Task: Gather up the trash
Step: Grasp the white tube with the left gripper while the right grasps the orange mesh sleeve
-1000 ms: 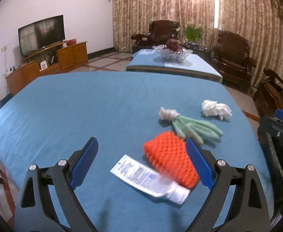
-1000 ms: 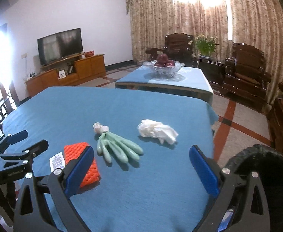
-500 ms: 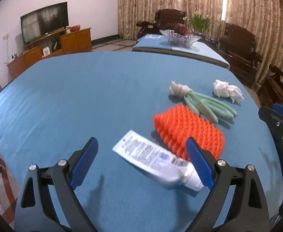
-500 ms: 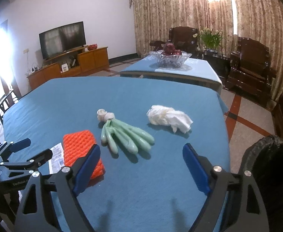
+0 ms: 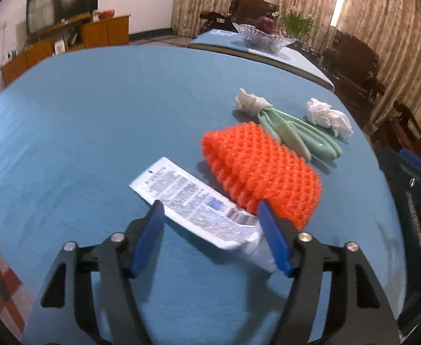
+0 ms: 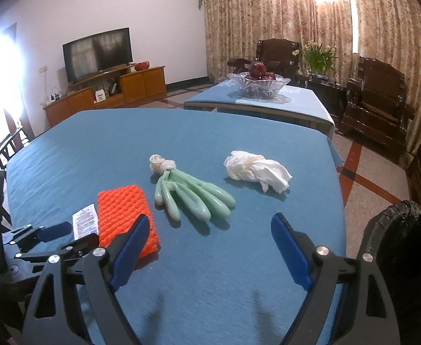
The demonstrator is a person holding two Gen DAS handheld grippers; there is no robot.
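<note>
Flat printed tube between half-narrowed left tool pads; right tool wide.

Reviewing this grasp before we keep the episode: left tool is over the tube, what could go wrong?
1. The left tool is not yet shut; its right finger sits against the orange foam net, so it may catch that too.
2. The white tube lies flat and angled across the gap, so it may twist or slip.

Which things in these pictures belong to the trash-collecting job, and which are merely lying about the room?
Belong to the job:
white tube, between the left gripper fingers
orange foam net
green glove
crumpled tissue
black bin

Just there:
fruit bowl
television
potted plant
</note>
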